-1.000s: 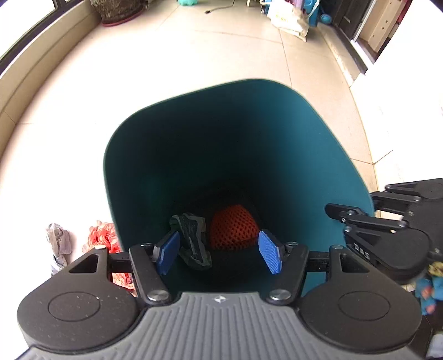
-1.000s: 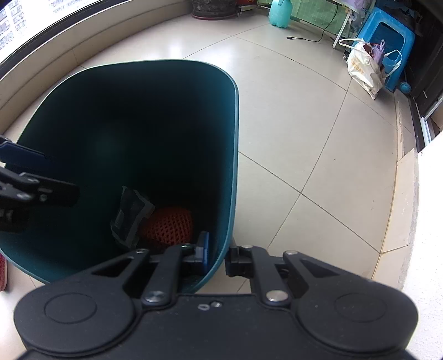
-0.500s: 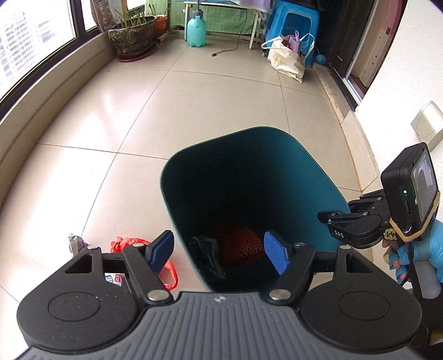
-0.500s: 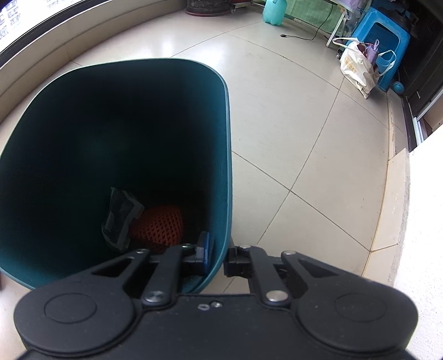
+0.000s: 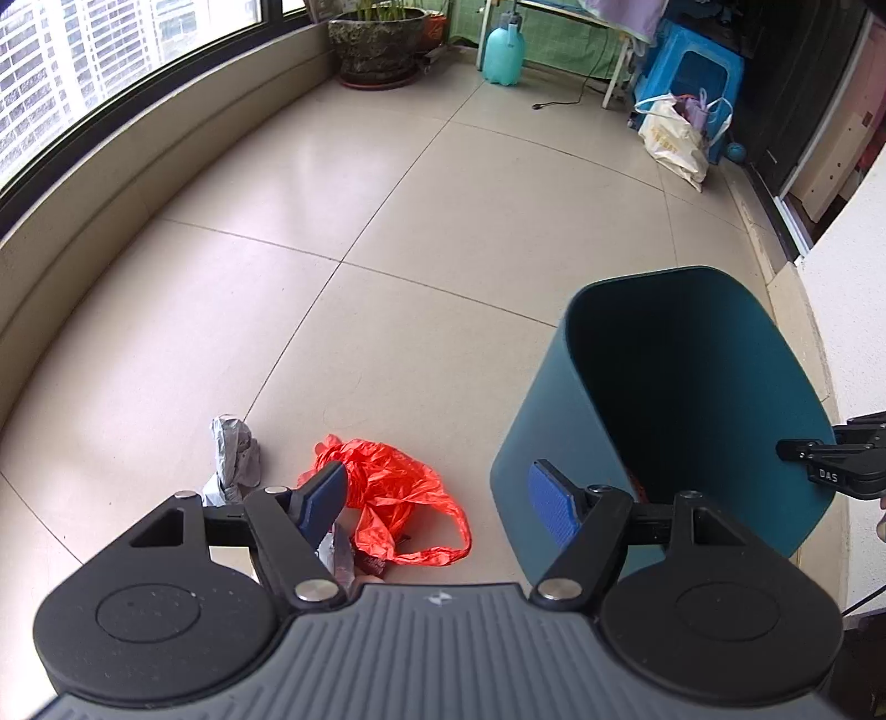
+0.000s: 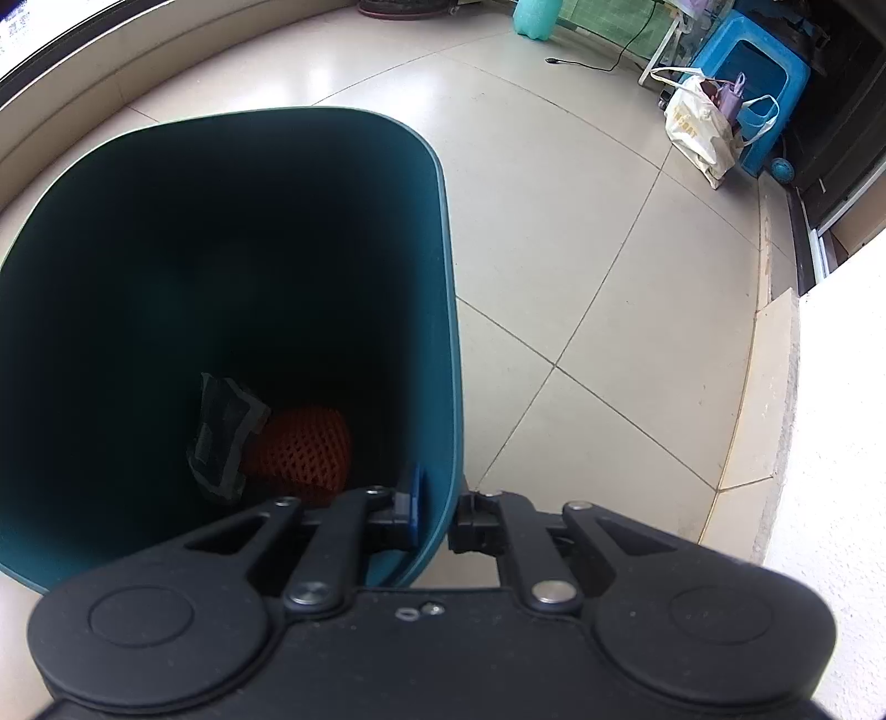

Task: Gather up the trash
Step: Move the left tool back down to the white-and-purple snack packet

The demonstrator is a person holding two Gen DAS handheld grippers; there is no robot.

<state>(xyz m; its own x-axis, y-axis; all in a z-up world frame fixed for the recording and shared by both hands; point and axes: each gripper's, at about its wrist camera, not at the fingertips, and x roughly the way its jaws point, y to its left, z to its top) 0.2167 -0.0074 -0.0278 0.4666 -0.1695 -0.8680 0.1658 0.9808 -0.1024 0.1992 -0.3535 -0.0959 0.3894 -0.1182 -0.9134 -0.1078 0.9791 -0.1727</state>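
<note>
A dark teal bin (image 5: 554, 443) stands on the tiled floor at the right of the left wrist view. My right gripper (image 6: 437, 512) is shut on the bin's rim (image 6: 451, 387), one pad inside the wall and one outside. Inside the bin lie an orange mesh wrapper (image 6: 304, 448) and a dark crumpled wrapper (image 6: 224, 432). My left gripper (image 5: 443, 507) is open and holds nothing; it hangs over the floor left of the bin. Below it lie a red plastic bag (image 5: 393, 487), a crumpled grey wrapper (image 5: 235, 454) and a silvery scrap (image 5: 340, 556).
A low wall under windows curves along the left. At the far end stand a plant pot (image 5: 376, 44), a teal spray bottle (image 5: 501, 55), a blue stool (image 5: 692, 72) and a cream tote bag (image 5: 673, 138). A white wall rises at the right.
My left gripper has pulled back out of the bin and swung left over the trash on the floor, its jaws a little wider. The right gripper kept its hold on the rim.
</note>
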